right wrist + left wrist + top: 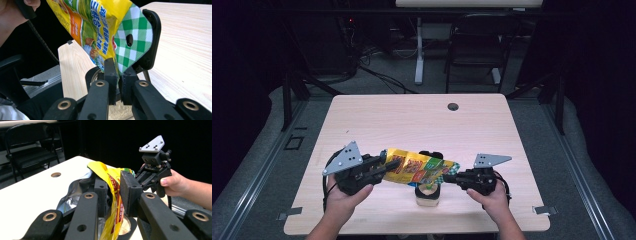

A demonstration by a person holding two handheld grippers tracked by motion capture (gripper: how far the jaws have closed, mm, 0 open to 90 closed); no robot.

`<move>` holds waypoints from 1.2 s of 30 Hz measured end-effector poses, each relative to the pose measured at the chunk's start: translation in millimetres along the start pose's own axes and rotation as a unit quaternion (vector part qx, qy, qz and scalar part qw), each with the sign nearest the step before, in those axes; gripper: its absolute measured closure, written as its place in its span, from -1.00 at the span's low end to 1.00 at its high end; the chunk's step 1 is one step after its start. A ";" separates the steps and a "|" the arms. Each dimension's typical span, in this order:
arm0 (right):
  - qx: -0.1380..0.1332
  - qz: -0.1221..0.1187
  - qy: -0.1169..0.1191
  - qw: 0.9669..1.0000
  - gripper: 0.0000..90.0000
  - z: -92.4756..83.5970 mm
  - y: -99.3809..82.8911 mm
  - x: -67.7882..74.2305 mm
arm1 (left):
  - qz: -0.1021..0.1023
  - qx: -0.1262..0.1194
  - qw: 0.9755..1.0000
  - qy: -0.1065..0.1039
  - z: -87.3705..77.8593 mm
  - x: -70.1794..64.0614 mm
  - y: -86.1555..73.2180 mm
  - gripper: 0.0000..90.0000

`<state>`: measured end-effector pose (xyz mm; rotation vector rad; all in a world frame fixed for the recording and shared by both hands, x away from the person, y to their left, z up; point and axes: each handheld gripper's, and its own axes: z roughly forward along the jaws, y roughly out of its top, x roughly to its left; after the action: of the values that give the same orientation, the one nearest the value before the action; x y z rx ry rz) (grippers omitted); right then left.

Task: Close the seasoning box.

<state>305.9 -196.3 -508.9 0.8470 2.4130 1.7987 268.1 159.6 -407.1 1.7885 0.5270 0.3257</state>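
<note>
A yellow snack bag with a green checked end hangs level a little above the table, stretched between both grippers. My left gripper is shut on its crumpled, silver-lined open end. At the other side my right gripper pinches the checked corner, its jaws nearly together. Directly under the bag stands a small jar with pale contents and a black rim. Its black lid stands up behind the bag. The left gripper view shows the right gripper across the bag.
The pale wooden table has a round cable hole near its far edge. A black folding chair and a white desk leg stand beyond it. Cables lie on the floor at the back.
</note>
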 end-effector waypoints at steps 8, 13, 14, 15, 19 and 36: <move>0.009 -0.004 -0.003 1.000 0.93 1.5 -1.1 -0.6 | 0.004 0.001 1.000 -0.001 0.4 -0.9 0.4 0.70; 0.007 -0.002 -0.003 1.000 0.93 1.2 -1.1 -0.6 | 0.005 0.003 1.000 -0.001 0.6 -1.2 1.4 0.70; 0.007 -0.002 -0.003 1.000 0.93 1.5 -1.2 -0.6 | 0.006 0.004 1.000 0.000 0.6 -1.2 1.8 0.70; 0.011 -0.005 -0.003 1.000 0.93 1.6 -1.2 -1.0 | 0.006 0.004 1.000 0.000 0.6 -1.3 2.0 0.70; 0.013 -0.004 -0.003 1.000 0.93 3.4 -2.1 -0.5 | 0.005 0.001 1.000 -0.002 0.9 -1.6 3.0 0.70; 0.016 -0.002 0.001 1.000 0.94 4.6 -2.9 -1.0 | 0.006 -0.001 1.000 -0.002 1.3 -2.1 2.8 0.70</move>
<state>307.0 -193.2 -513.3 0.8415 2.4497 1.7642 267.5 156.9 -404.7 1.7905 0.5144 0.3310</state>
